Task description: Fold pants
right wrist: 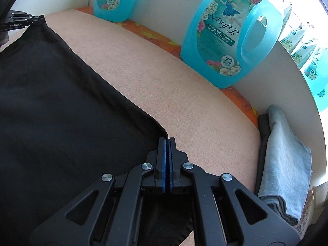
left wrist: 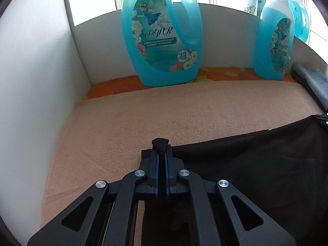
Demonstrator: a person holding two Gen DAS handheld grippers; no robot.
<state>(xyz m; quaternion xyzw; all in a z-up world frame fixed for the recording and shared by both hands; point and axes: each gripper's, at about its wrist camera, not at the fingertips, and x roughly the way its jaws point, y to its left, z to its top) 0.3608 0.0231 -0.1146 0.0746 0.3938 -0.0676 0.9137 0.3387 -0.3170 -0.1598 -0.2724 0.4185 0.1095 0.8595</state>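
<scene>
Black pants (left wrist: 256, 160) (right wrist: 61, 112) hang stretched between my two grippers above a peach towel (left wrist: 164, 112) (right wrist: 174, 94). My left gripper (left wrist: 161, 149) is shut on one corner of the pants, and a bunched tab of black cloth pokes out past its tips. My right gripper (right wrist: 167, 141) is shut on the other corner, the cloth edge running off to the upper left. In the right wrist view the left gripper (right wrist: 22, 20) shows at the far corner of the cloth. The cloth under both grippers hides part of the towel.
Two blue detergent jugs (left wrist: 162, 32) (left wrist: 274, 43) (right wrist: 229, 34) (right wrist: 114, 0) stand at the back on an orange flowered sheet (left wrist: 225, 73) (right wrist: 155, 34). White walls (left wrist: 37, 71) (right wrist: 287, 78) enclose the back and sides. Folded jeans and dark clothes (right wrist: 285, 164) (left wrist: 311, 82) are stacked at the right.
</scene>
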